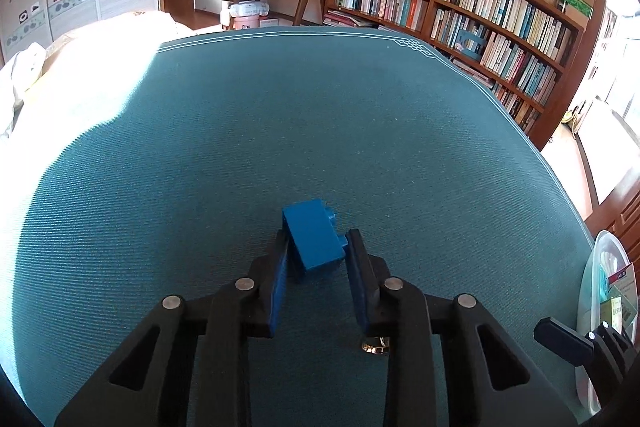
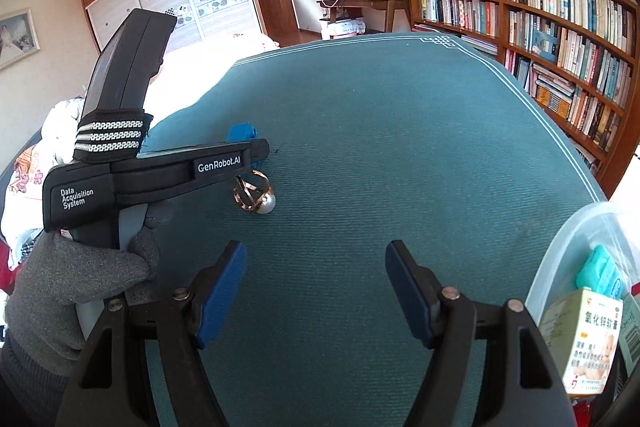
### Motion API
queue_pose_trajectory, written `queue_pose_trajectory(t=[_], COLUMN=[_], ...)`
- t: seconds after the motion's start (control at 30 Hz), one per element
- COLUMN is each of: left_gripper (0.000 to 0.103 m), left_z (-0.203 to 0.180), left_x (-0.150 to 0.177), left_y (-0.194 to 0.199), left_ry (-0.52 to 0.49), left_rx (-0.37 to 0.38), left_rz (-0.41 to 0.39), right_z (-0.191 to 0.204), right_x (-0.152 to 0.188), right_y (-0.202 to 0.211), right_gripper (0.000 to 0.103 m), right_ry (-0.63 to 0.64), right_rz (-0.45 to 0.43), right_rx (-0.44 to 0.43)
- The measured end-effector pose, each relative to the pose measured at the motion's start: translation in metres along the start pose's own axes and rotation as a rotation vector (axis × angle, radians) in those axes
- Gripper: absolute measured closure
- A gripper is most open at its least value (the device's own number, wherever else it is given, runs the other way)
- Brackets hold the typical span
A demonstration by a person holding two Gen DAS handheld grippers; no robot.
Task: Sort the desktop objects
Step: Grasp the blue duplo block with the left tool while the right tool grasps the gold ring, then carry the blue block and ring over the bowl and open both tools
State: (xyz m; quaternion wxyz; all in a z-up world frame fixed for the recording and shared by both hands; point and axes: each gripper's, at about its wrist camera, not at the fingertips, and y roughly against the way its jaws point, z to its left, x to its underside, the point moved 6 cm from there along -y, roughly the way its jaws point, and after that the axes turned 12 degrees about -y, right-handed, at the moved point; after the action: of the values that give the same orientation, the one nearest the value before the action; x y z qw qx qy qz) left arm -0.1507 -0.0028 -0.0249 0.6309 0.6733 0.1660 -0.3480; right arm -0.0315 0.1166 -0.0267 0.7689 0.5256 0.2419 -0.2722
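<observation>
A blue toy brick (image 1: pixel 315 239) lies tilted on the teal tablecloth (image 1: pixel 280 131) between the tips of my left gripper (image 1: pixel 318 243). The jaws stand close around the brick, with a small gap on each side. In the right wrist view the brick (image 2: pixel 241 132) pokes out behind the left gripper (image 2: pixel 256 151). A gold ring with a pearl (image 2: pixel 256 195) lies just beside that gripper; it also shows under the right finger in the left wrist view (image 1: pixel 376 347). My right gripper (image 2: pixel 316 267) is open and empty above the cloth, nearer the front edge.
A clear plastic bin (image 2: pixel 560 259) stands at the table's right edge, holding a medicine box (image 2: pixel 588 339) and a teal packet (image 2: pixel 602 273). It shows in the left wrist view too (image 1: pixel 592 267). A bookcase (image 2: pixel 560 27) runs behind the table on the right, a bed on the left.
</observation>
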Motion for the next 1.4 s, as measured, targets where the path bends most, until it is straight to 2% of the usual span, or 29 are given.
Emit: queue_pose_trajectory(t=[0.27,0.33,0.6,0.67,0.73,0.77,0.8,1.0,1.13,1.4], left_gripper=[0.074,0.074,0.074,0.074,0.074,0.074,0.074,0.074,0.074,0.074], left_z=[0.010,0.014,0.029,0.029,0.027,0.026,0.026,0.013,-0.005,-0.052], left_x=[-0.011,-0.010,-0.003,-0.002,-0.002,-0.001,-0.001,-0.002,-0.003,-0.005], left_y=[0.021,0.022,0.015,0.014,0.014,0.014,0.014,0.016,0.024,0.040], left_ry=[0.021,0.031,0.085,0.084,0.080,0.077,0.073,0.034,-0.010,-0.114], left_rx=[-0.003,-0.001,-0.010,-0.013,-0.013,-0.014,-0.015,-0.009,0.009,0.052], left_rz=[-0.052,-0.053,-0.042,-0.042,-0.042,-0.043,-0.043,-0.048,-0.062,-0.089], right_z=[0.015,0.021,0.047,0.049,0.047,0.046,0.046,0.038,0.030,-0.013], right_x=[-0.013,-0.014,-0.012,-0.014,-0.016,-0.015,-0.014,-0.008,-0.004,-0.009], right_y=[-0.028,-0.036,-0.056,-0.059,-0.060,-0.059,-0.058,-0.043,-0.017,0.048], right_gripper=[0.028,0.031,0.035,0.041,0.051,0.061,0.065,0.065,0.065,0.065], right_ry=[-0.024,-0.016,0.060,0.063,0.063,0.061,0.059,0.023,-0.004,-0.090], right_rz=[0.077,0.097,0.108,0.107,0.102,0.100,0.102,0.085,0.026,-0.091], right_rx=[-0.057,-0.063,-0.064,-0.066,-0.060,-0.060,-0.065,-0.069,-0.047,0.026])
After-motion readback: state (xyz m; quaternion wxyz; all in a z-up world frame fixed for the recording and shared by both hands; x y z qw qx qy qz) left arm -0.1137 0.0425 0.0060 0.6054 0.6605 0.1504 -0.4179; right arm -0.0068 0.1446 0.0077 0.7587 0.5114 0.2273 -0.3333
